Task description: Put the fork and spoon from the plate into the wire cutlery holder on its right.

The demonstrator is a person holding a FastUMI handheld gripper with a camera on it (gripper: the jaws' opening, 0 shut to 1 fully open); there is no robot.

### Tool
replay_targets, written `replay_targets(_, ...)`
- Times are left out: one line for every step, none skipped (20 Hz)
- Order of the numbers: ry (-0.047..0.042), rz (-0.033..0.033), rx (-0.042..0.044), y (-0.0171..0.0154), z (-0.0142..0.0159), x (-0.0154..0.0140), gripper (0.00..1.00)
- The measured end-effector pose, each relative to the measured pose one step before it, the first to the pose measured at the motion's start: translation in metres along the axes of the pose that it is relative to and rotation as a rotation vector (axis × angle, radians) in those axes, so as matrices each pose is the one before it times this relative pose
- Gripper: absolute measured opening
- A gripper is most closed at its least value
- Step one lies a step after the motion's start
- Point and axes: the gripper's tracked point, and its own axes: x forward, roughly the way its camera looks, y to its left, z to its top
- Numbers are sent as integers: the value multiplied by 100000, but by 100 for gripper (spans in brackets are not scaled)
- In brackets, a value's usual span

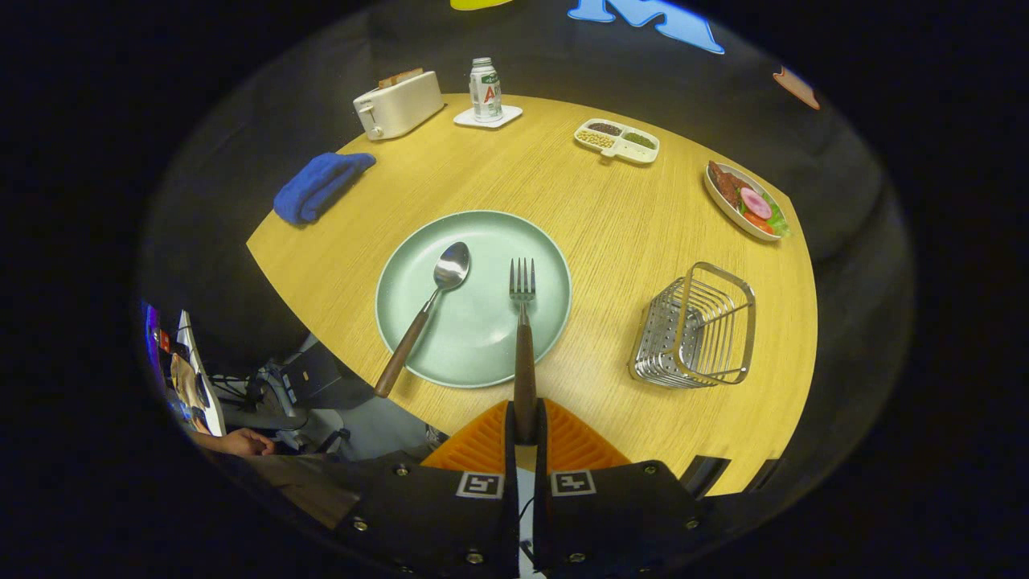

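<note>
Gripper fingers clamped on the fork handle end, tines over the green plate: you next lift it toward the wire cutlery holder

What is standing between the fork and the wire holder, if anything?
Nothing visible. The tool is shut on the fork by its handle, the tines over the plate. Between the plate and the wire holder there is bare table. The spoon lies on the other side.

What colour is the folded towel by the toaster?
Blue: the towel shows best in the gripper view.
</note>
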Motion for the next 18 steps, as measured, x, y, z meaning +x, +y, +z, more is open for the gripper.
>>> replay_targets(717,100,201,-280,60,-591,7)
replay_targets(1287,731,542,-113,-199,-667,7)
replay_targets(1203,1218,479,-110,-96,-862,7)
replay_targets(596,823,509,-189,-108,-799,7)
replay_targets(2049,-67,-1060,-331,-440,-834,7)
replay_targets(545,-204,-740,-358,-172,-972,7)
replay_targets(649,-2,-1322,-297,-154,-968,7)
replay_targets(713,-600,-1205,-499,-316,-1111,7)
replay_targets(-350,-433,-318,-431,-37,-943,7)
replay_targets(163,-514,-64,-441,-91,-943,7)
replay_targets(-211,-537,165,-554,50,-938,7)
replay_targets(-850,-993,620,-788,66,-876,7)
replay_targets(-228,-1208,1631,-844,78,-767,7)
replay_targets(-146,-600,1931,-704,-29,-679,7)
replay_targets(-67,-290,2329,-662,48,-606,7)
replay_targets(363,-462,2372,-807,-45,-515,7)
replay_targets(361,-830,1604,-781,-1,-304,7)
replay_targets(339,-1351,1286,-919,28,-201,7)
